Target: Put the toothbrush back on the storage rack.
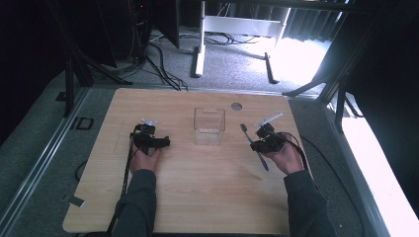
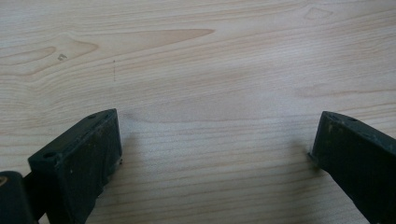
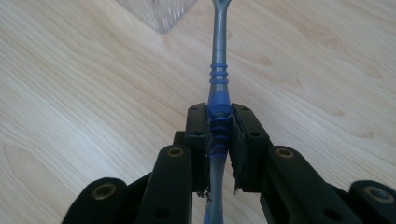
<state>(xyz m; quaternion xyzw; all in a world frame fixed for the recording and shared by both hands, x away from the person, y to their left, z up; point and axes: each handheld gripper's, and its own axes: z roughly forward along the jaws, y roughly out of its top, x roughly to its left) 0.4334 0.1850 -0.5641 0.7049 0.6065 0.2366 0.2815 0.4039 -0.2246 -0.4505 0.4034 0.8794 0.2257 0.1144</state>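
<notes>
A grey toothbrush (image 1: 253, 143) with blue ribbed grip bands (image 3: 218, 79) lies lengthwise over the table right of centre, head toward the far side. My right gripper (image 1: 257, 144) is shut on its ribbed middle, and the right gripper view has the jaws clamping the blue section (image 3: 219, 126). A clear plastic box (image 1: 209, 126) stands open-topped at the table's middle, just left of the brush, and its corner (image 3: 161, 14) is at the top of the right gripper view. My left gripper (image 1: 165, 142) rests low at the left of the box, open, with bare wood between its fingers (image 2: 79, 158).
The wooden table (image 1: 197, 197) has a round grommet (image 1: 236, 106) near its far edge. Beyond it are cables and a white desk frame (image 1: 237, 29) on the grey floor. Black stands flank both sides.
</notes>
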